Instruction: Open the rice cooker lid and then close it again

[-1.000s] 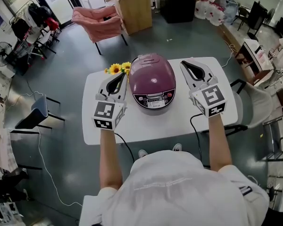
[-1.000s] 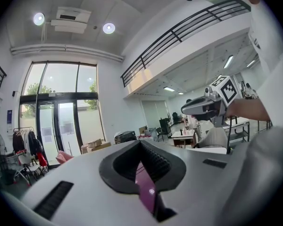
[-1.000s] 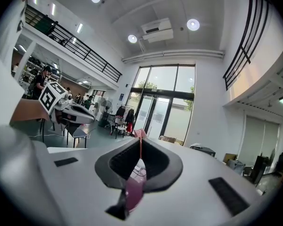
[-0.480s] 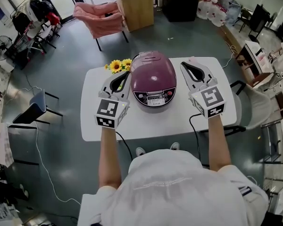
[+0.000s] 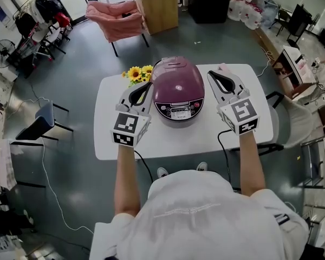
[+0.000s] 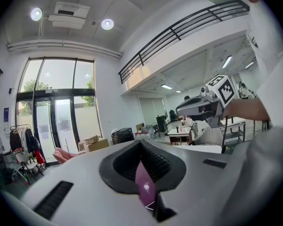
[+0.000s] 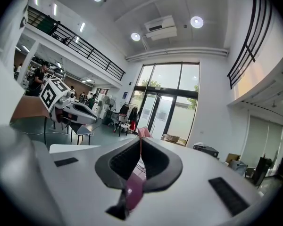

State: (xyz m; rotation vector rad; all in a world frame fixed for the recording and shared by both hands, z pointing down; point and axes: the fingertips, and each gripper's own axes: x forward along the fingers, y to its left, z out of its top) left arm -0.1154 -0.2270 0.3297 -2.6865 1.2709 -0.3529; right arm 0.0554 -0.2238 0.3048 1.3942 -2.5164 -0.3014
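A glossy purple dome-shaped rice cooker [image 5: 177, 85] with a front control panel sits at the middle of the white rectangular worktop [image 5: 168, 140], its lid down. The left claw [image 5: 145, 86] hovers just beside the cooker's left flank. The right claw [image 5: 221, 72] hovers near its right flank, apart from it. Both claws are clenched, with nothing between their jaws. A bunch of yellow sunflowers [image 5: 136, 72] lies beyond the left claw.

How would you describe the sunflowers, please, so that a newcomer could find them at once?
Start at the white table in mid-room. On its far edge, just left of the purple rice cooker, sit the sunflowers: the only yellow blooms there.
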